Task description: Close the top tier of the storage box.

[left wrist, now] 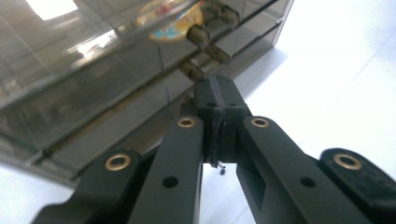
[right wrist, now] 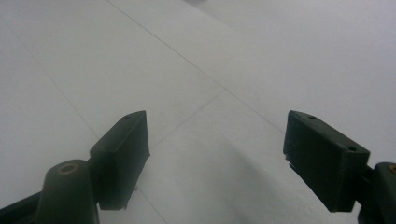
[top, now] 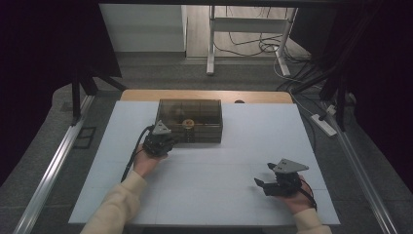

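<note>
While the left claw (left wrist: pixel 217 105) is closed at the box (top: pixel 190 119) front, pull gently toward 6 o'clock; right claw (right wrist: pixel 215 154), wide apart, waits on the surface (top: pixel 219 185).

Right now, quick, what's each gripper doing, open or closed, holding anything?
Left gripper: closed, tips at the front of the smoky plastic box, nothing held.
Right gripper: open, empty, over the white table.

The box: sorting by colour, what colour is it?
Smoky translucent grey-brown box; best in the left gripper view.
</note>
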`<state>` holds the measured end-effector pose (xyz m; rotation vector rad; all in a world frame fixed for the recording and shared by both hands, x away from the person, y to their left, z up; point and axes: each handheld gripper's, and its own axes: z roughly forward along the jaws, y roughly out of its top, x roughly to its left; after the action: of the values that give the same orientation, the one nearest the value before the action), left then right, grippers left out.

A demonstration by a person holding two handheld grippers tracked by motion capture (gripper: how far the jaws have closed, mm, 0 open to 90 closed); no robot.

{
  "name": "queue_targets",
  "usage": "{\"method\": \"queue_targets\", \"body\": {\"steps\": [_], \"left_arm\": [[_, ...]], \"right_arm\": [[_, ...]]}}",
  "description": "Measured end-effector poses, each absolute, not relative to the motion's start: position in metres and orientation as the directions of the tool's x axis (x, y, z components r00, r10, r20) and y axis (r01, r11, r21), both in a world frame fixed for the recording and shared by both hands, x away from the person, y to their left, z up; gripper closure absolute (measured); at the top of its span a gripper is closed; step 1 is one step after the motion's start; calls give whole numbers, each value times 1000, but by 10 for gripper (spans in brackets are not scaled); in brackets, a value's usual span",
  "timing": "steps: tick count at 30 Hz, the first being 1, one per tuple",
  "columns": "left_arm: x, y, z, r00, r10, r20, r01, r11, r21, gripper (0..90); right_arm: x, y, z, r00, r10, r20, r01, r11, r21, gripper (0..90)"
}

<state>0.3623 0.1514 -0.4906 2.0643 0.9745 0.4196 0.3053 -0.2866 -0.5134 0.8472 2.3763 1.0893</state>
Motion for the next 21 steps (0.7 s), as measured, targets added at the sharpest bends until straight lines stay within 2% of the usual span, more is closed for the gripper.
{"method": "queue_targets", "body": {"steps": [12, 14, 18, 21], "left_arm": [[331, 169, -489, 648, 758, -68, 493, -350, 796, 866], [325, 171, -487, 635, 770, -61, 485, -337, 807, 804], [314, 178, -488, 613, 786, -77, 495, -307, 813, 577], [306, 184, -489, 608, 788, -98, 508, -291, 811, 467]], "right_arm": [[306, -288, -514, -738, 668, -92, 365, 510, 779, 222], [306, -288, -514, -739, 667, -92, 363, 510, 780, 222], [306, -289, -513, -743, 663, -88, 363, 510, 780, 222], [306, -289, -513, -741, 666, -85, 366, 507, 780, 222]]}}
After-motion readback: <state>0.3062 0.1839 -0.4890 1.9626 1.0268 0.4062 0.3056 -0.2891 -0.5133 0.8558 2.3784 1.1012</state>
